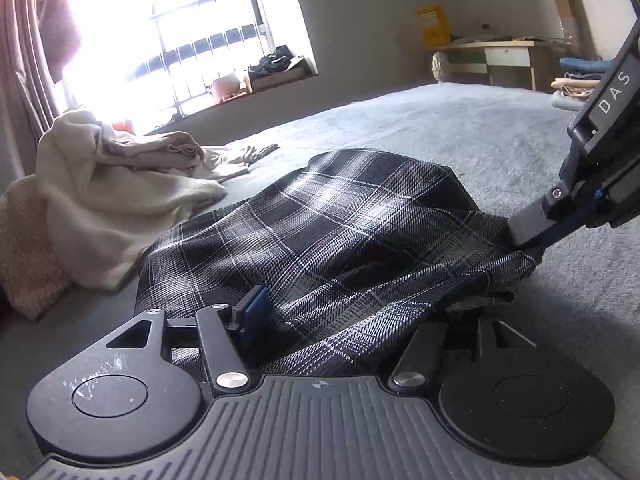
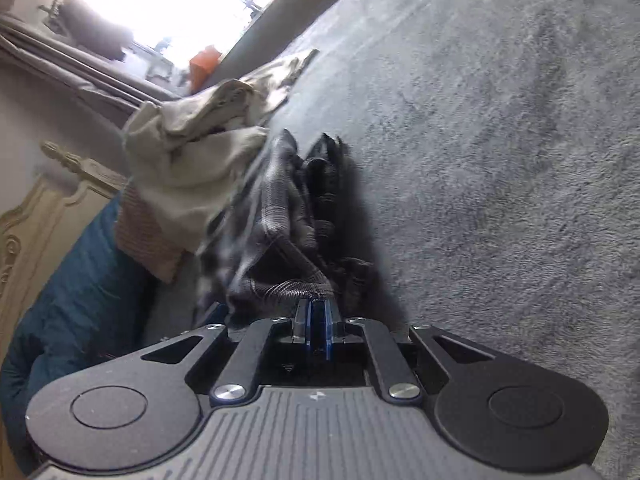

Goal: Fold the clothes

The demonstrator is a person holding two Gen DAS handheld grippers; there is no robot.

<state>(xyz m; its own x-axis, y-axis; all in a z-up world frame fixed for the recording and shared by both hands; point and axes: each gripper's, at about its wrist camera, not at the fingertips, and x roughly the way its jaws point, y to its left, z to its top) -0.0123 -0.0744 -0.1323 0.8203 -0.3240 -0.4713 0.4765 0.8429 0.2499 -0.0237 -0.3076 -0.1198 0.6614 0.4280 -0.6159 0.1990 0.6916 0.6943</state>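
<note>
Garment: a dark navy-and-white plaid woven cloth (image 1: 320, 232) lies humped in the middle of my grey fleecy bed cover (image 1: 460, 128), which I take as the landmark.
Right gripper (image 2: 316, 312): my blue-padded fingers are pinched tight on a bunched edge of the plaid cloth, at its right-hand end in the left wrist view.
Left gripper (image 1: 348, 320): my jaws stand about half apart with the near hem draped over and between them; I cannot tell whether the pads press on it.
Step in hand: I judge I am taking hold of two points along one edge, ready to lift and lay the cloth flat or over itself.
Next move: I must first secure the left hold, then raise both hands together, keeping the edge taut.
Around: a heap of cream knit and beige garments (image 1: 120, 184) sits on the cover's far left, just beside the plaid.
In the way: that heap could catch the cloth if I swing left.
</note>
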